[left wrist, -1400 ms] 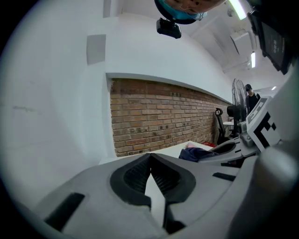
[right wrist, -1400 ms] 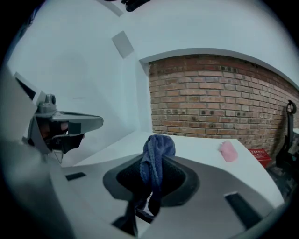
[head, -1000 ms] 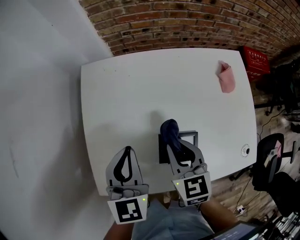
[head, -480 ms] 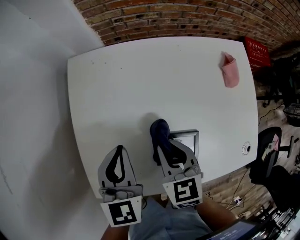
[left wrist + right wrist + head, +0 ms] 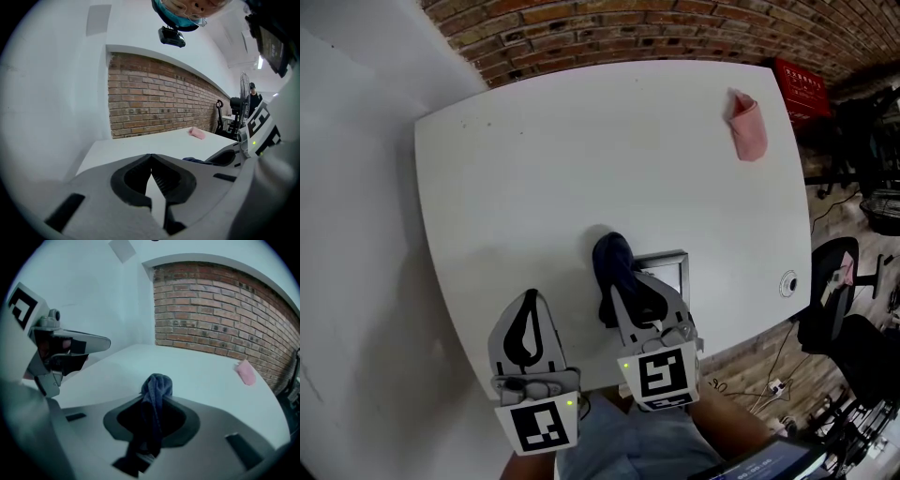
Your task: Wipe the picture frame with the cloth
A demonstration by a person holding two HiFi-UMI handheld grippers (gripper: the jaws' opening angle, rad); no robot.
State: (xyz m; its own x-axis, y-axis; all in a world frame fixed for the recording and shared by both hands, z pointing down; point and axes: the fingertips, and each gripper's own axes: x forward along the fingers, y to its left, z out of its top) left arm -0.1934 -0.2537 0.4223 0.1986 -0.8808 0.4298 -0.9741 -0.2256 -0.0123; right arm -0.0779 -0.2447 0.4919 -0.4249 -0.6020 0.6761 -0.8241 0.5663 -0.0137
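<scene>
A grey picture frame (image 5: 682, 272) lies flat near the table's front edge. My right gripper (image 5: 623, 284) reaches over its left part, shut on a dark blue cloth (image 5: 612, 261) that bunches up past the fingertips. In the right gripper view the cloth (image 5: 157, 390) hangs down between the jaws and hides the frame. My left gripper (image 5: 530, 300) hovers left of the frame, over the table's front left corner. Its jaws meet at the tips in the left gripper view (image 5: 151, 157), with nothing between them.
The white table (image 5: 581, 141) stands against a brick wall (image 5: 628, 28). A pink cloth (image 5: 748, 127) lies at the far right corner. A red crate (image 5: 802, 89) and office chairs (image 5: 834, 309) stand on the floor to the right.
The head view has swung, so the table sits further left in the picture. The right gripper and cloth stay over the frame's left part, shifted only slightly. The left gripper keeps its place.
</scene>
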